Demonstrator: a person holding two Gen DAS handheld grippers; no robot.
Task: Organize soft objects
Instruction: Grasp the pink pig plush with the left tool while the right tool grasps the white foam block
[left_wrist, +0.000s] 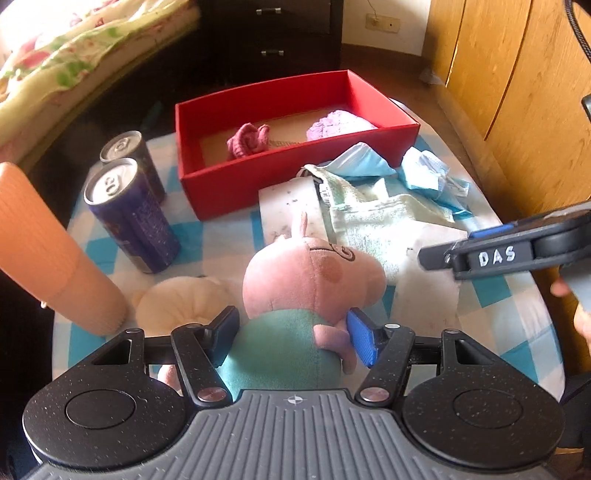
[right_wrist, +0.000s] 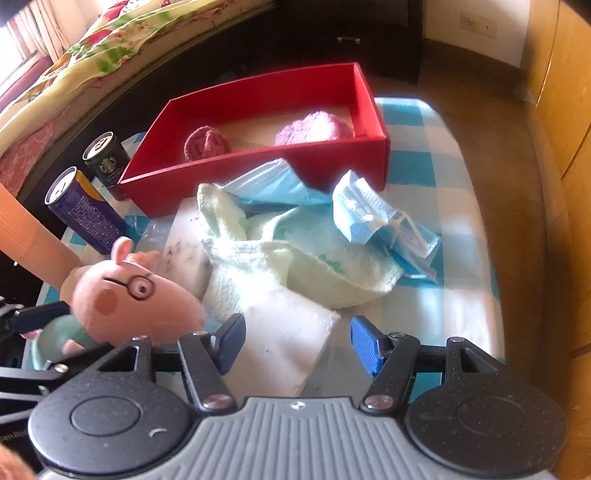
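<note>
A pig plush (left_wrist: 314, 273) with a pink head, glasses and a green body sits between the pads of my left gripper (left_wrist: 293, 338), which is shut on its body. The right wrist view shows the same plush (right_wrist: 136, 299) lifted at the left. My right gripper (right_wrist: 297, 343) stands open over a folded white cloth (right_wrist: 288, 354), with nothing between its fingers; it enters the left wrist view from the right (left_wrist: 443, 254). The red box (left_wrist: 280, 188) behind holds a dark pink knit piece (left_wrist: 249, 142) and a pale purple one (left_wrist: 336, 123). A pale green towel (right_wrist: 317, 266) and blue face masks (right_wrist: 380, 218) lie in front of the box.
Two drink cans (left_wrist: 129, 210) and an orange ribbed cylinder (left_wrist: 55, 258) stand at the left on the blue-checked tablecloth (right_wrist: 443, 147). A cream round cushion (left_wrist: 181, 302) lies near the plush. A bed is at the far left, wooden doors at the right.
</note>
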